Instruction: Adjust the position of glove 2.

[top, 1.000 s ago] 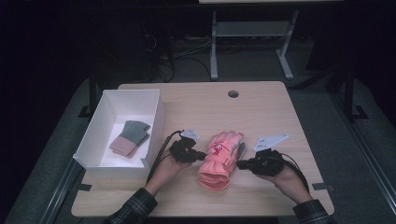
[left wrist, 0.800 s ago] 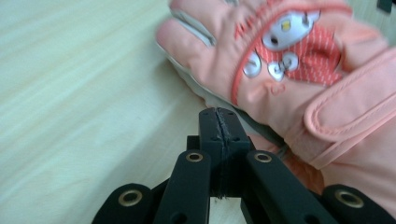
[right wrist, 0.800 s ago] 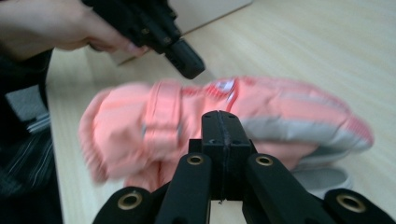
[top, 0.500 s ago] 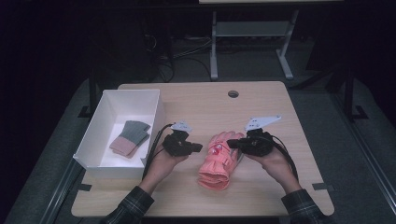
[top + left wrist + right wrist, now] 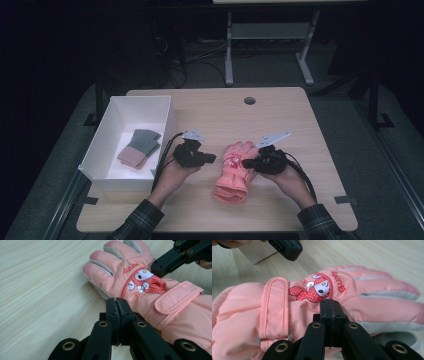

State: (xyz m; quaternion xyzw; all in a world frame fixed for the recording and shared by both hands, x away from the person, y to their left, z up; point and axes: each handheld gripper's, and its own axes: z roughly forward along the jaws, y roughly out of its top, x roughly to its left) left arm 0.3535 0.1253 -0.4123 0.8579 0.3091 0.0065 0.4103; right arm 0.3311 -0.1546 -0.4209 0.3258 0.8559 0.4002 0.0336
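Observation:
A pink winter glove [image 5: 233, 172] with a cartoon patch lies flat on the wooden table [image 5: 300, 130], cuff toward the person. My left gripper [image 5: 212, 158] sits just left of it, jaws pressed together with nothing between them; in the left gripper view its tips [image 5: 117, 303] rest by the glove [image 5: 117, 282] near the wrist strap. My right gripper [image 5: 246, 163] is shut too, its tip against the glove's right side. From the right gripper view, the closed tips [image 5: 331, 307] stand in front of the glove's back [image 5: 287, 310], below the patch.
A white box [image 5: 100, 150] stands at the table's left, holding a grey and pink folded pair [image 5: 140, 148]. A round cable hole [image 5: 249, 100] lies at the far middle of the table. Cables trail from both grippers toward the person.
My right gripper has moved left and farther up the table, closing in on the glove's side. My left gripper has barely shifted. Both stay shut.

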